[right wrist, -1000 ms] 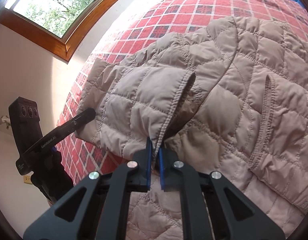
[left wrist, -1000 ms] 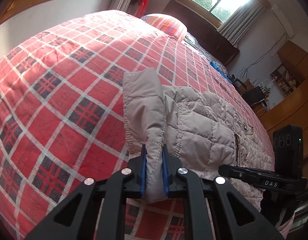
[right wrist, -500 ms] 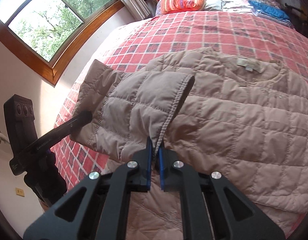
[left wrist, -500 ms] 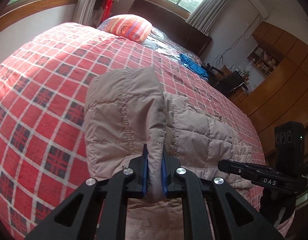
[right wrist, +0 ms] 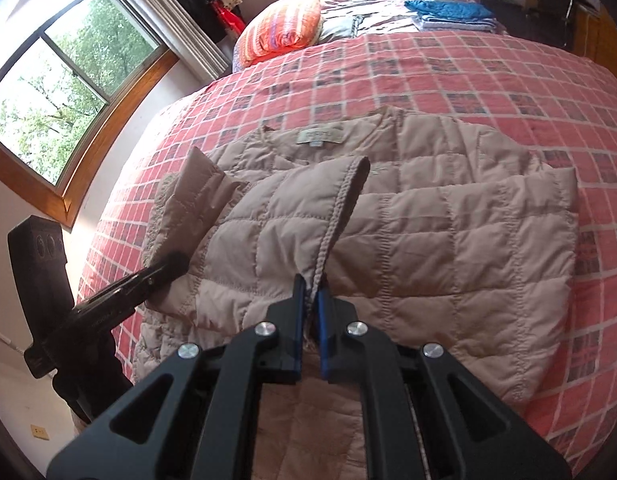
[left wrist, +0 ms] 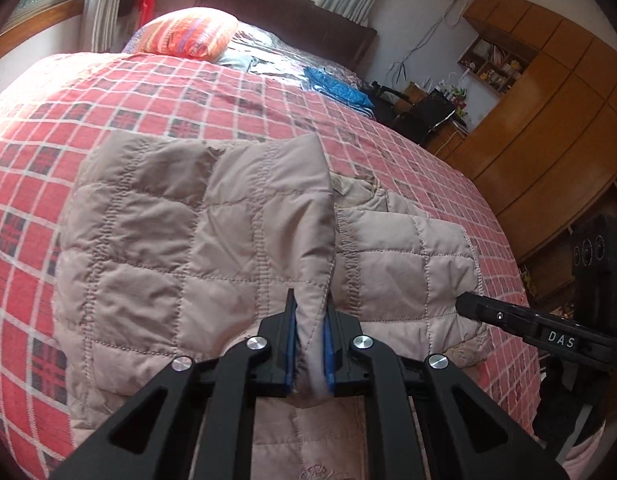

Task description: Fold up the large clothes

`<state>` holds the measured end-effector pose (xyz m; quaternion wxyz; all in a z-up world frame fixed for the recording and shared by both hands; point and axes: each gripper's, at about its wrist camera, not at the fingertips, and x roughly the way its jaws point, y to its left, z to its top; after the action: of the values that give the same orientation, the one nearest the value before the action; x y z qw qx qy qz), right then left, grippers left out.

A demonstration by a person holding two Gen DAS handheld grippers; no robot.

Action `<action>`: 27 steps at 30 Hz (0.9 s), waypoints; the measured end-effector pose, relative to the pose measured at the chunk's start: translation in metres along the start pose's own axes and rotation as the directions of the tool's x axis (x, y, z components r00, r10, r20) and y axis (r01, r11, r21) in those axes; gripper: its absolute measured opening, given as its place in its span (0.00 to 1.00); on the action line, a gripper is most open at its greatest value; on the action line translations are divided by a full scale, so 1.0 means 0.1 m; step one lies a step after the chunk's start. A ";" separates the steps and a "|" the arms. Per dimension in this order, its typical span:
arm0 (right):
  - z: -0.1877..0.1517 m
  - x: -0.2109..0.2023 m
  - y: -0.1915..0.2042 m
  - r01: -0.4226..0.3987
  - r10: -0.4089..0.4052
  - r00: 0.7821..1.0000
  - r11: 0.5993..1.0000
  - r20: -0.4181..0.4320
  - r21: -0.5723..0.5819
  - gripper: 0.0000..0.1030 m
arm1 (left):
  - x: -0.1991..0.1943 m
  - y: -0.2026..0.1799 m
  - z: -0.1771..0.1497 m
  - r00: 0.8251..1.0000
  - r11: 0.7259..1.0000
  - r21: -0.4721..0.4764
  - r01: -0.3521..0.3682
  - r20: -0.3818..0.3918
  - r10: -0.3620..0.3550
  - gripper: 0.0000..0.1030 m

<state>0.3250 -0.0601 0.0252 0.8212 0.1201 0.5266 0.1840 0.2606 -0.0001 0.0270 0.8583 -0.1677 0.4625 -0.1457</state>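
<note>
Both tools clamped on beige quilted jacket (right wrist: 448, 216): left tool (left wrist: 310, 344), right tool (right wrist: 310, 320). Side panel now carried further over the body on bed (right wrist: 468, 76); fold underway.

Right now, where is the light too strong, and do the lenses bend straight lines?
Right wrist view: the window is bright, and glare whitens the red checked bedspread beside it. Left wrist view: the light is softer; the bedspread's grid bulges toward the dark round edges, and the quilted jacket looks sharp.

Home bedroom: bed with red plaid bedspread (right wrist: 448, 76), striped pillow (right wrist: 282, 30), wooden wardrobe (left wrist: 548, 92), curtained window (right wrist: 68, 80).
</note>
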 end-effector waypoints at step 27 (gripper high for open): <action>-0.14 0.42 -0.78 -0.092 0.098 0.995 0.977 -0.024 0.191 0.44 | -0.69 1.34 -0.02 0.969 0.968 -0.083 -0.235 0.052 0.240 0.64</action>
<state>0.3420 -0.1124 -0.0453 0.7875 0.2199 0.5489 0.1738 0.2354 0.1479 0.0209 0.8765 -0.1481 0.4577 -0.0191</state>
